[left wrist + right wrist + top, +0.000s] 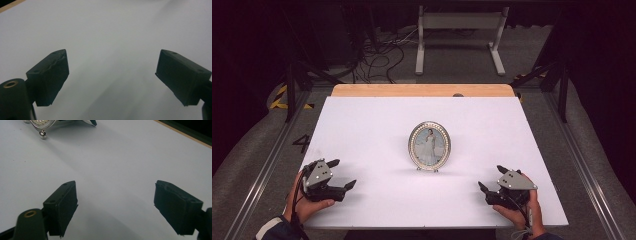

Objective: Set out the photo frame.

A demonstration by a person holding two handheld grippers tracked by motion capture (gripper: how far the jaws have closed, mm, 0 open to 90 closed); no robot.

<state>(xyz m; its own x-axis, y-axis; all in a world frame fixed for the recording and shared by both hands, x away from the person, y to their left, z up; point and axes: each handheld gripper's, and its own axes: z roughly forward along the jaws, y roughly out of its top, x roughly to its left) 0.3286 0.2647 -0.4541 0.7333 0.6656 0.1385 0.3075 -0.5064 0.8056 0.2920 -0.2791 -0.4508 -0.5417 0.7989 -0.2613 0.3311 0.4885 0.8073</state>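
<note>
An oval silver picture frame (429,146) with a portrait of a figure in white stands upright on small feet at the middle of the white table top (372,125). Its lower edge and one ball foot (41,130) show at the top left of the right gripper view. My left gripper (341,174) rests near the front left of the table, open and empty, its jaws wide apart over bare white surface (111,70). My right gripper (492,178) sits near the front right, also open with nothing between its jaws (115,202). Both are well short of the frame.
A wooden strip (422,90) runs along the table's far edge. Beyond it stand a white metal stand (459,35) and loose cables (382,55) on the floor. Metal rails (582,165) flank the table on both sides.
</note>
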